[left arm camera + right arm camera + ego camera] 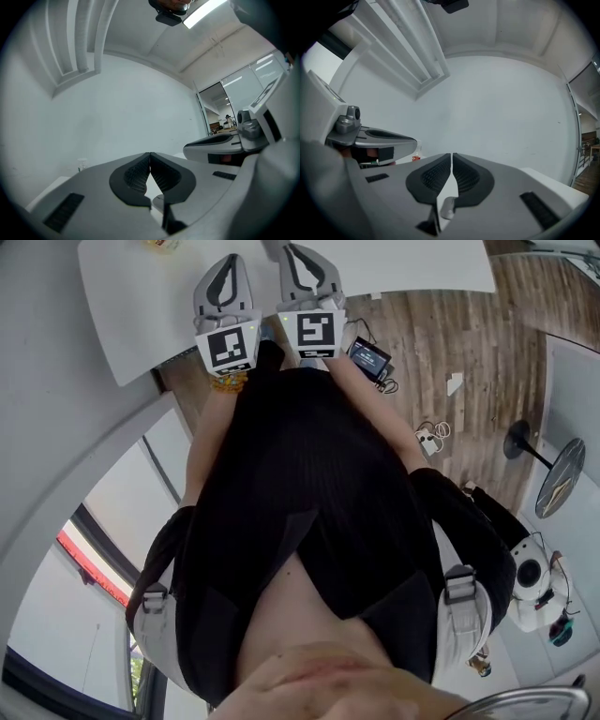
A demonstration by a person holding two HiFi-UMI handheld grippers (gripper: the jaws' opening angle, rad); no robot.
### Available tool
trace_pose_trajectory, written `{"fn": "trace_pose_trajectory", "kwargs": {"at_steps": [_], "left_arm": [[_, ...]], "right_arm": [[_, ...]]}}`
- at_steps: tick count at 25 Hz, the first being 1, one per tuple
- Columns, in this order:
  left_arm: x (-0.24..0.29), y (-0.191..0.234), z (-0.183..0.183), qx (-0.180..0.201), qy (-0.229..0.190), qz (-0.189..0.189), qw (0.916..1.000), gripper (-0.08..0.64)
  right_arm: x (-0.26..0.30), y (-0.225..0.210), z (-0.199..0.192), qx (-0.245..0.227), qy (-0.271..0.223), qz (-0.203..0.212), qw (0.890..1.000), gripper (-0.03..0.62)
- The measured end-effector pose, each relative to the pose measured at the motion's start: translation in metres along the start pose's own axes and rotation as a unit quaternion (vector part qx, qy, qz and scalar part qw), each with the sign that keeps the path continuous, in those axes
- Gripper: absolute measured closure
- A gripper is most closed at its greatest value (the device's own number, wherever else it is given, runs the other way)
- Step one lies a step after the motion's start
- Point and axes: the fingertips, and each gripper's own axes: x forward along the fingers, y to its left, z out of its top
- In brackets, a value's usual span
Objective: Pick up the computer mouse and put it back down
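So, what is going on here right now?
A person in a black top holds two grey two-jaw grippers side by side, pointing level toward a plain white wall. The left gripper is shut with nothing between its jaws. The right gripper is also shut and empty. A flat white table lies just ahead of them, beside a brown wooden floor. I cannot pick out a computer mouse for certain, so nothing is being carried at this moment.
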Motion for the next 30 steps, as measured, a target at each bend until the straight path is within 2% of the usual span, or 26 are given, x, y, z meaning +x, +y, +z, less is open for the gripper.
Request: {"fn": "trace_pose_trajectory", "kwargs": {"at_steps": [7, 14, 30], "left_arm": [[-0.036, -0.035, -0.006, -0.008, 0.009, 0.014, 0.9998, 0.546], [-0.062, -0.059, -0.005, -0.011, 0.009, 0.035, 0.9993, 0.546], [-0.069, -0.075, -0.003, -0.005, 0.008, 0.044, 0.9990, 0.546]], "right_arm": [[-0.047, 0.007, -0.011, -0.009, 0.005, 0.034, 0.999, 0.561], [-0.076, 0.010, -0.009, -0.013, -0.012, 0.062, 0.998, 0.565], [-0.094, 0.000, -0.008, -0.009, -0.022, 0.062, 0.998, 0.567]]}}
